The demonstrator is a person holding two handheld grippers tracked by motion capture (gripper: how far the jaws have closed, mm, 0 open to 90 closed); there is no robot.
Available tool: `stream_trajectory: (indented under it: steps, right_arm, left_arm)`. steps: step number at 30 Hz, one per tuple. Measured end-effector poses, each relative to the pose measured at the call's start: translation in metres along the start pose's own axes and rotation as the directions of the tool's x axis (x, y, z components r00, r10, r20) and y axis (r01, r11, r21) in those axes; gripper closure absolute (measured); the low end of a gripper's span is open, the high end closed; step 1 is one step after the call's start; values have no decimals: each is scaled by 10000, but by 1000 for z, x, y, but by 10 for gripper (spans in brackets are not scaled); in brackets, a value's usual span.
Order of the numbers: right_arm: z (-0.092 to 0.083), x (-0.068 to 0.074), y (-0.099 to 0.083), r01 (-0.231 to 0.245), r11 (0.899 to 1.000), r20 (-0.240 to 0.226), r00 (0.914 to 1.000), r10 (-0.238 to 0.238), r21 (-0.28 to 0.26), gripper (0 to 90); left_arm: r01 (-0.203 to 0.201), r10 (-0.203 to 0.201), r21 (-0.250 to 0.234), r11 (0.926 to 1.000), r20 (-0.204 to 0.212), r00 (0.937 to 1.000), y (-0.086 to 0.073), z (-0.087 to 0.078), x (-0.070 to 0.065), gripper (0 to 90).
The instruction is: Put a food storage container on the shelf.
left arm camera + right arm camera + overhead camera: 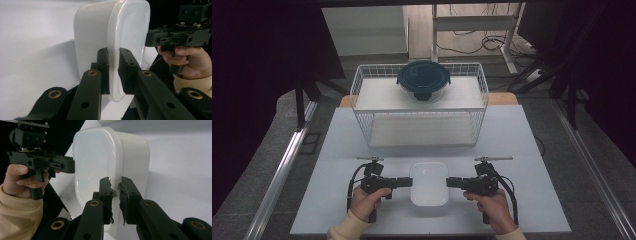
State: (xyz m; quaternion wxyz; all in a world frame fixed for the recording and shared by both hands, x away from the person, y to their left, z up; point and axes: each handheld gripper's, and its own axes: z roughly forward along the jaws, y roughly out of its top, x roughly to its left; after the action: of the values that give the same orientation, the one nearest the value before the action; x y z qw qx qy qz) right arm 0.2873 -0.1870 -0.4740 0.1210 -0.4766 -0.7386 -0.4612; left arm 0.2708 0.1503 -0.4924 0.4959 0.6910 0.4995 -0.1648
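At lower centre of the high view, the left gripper (408, 182) is pinching the white container (429, 184) by its left rim while the right gripper (451, 182) is clamping the opposite rim, steadying it for a level lift. Above, the wire basket (362, 85) holding a lidded bowl (423, 80) is standing in the way.

Lab recording station: pale table (522, 150) enclosed by black curtains (262, 50), flanked by metal rails (282, 175); loose cables (472, 42) are seen on the floor beyond.
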Motion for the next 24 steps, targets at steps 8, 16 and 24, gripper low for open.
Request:
stream_trajectory:
  steps: [8, 16, 24]
  right_arm:
    - [-10, 11, 5, 537, 9981, -166, 9984, -542, -290, 801]
    - [-19, 26, 12, 1154, 9918, -77, 9932, -1160, -542, 800]
    - [-23, 37, 26, 1719, 9826, 153, 9851, -1712, -698, 798]
  left_arm:
    - [-516, 519, -322, 9981, 83, 9986, 3, -11, -14, 799]
    - [-1024, 1023, -615, 9928, -50, 9947, 8, -22, -30, 800]
    - [-1333, 1327, -875, 9872, -126, 9911, 20, -33, -39, 800]
